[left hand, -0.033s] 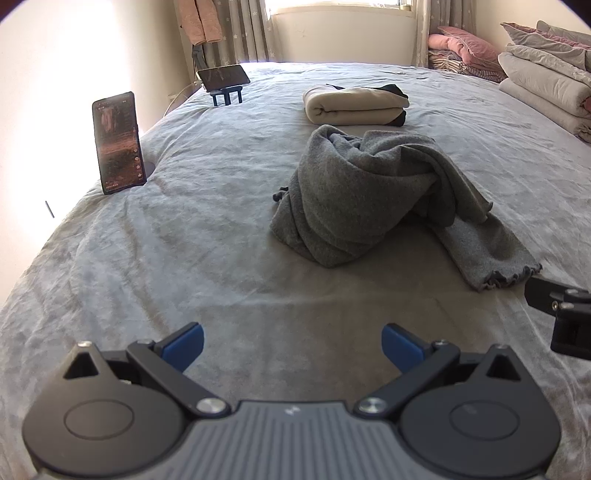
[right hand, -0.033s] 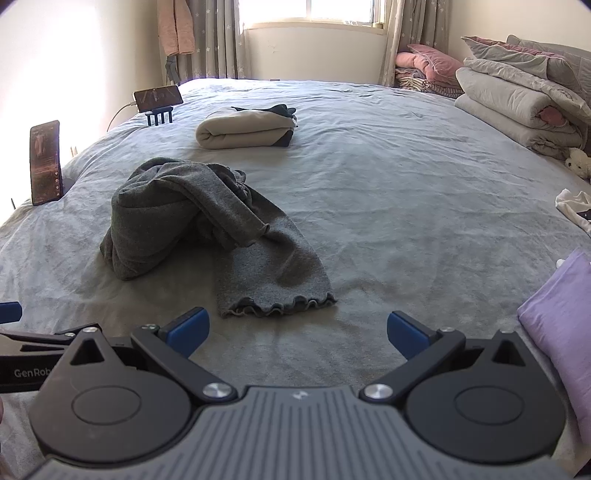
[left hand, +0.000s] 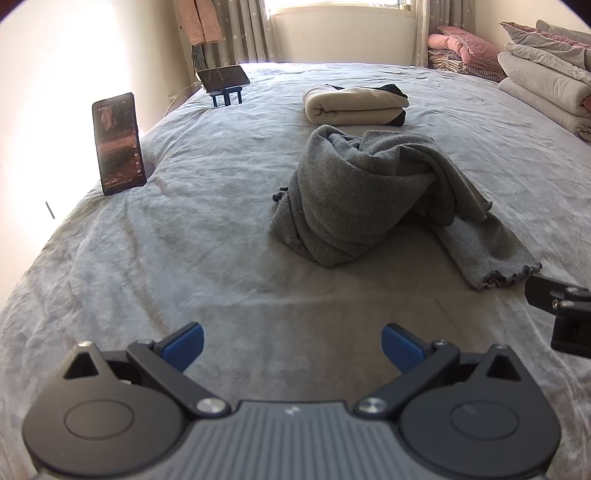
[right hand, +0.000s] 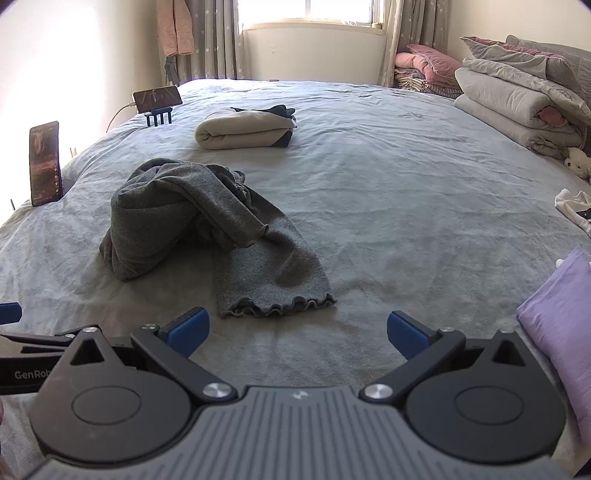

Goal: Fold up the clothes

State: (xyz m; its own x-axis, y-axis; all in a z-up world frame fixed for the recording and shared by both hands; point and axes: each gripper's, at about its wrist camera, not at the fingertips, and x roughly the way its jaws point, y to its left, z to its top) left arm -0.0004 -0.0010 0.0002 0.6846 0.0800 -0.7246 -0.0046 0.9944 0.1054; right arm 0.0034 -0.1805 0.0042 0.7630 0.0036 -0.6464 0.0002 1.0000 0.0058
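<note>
Both your left hand-held gripper (left hand: 291, 343) and right hand-held gripper (right hand: 297, 330) gape empty. The grey knit garment (right hand: 192, 218) looks soft and limp; take its frilled hem (right hand: 277, 306) corners.

Sunlit bedrm: grey bed (right hand: 406, 166), curtained window (right hand: 332, 14) behind, cream walls (left hand: 55, 74).

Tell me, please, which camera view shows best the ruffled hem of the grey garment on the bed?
The right wrist view: the ruffled hem lies near its centre, its whole wavy edge visible just ahead of the open right gripper. In the left wrist view the same hem sits far to the right and appears smaller.
</note>
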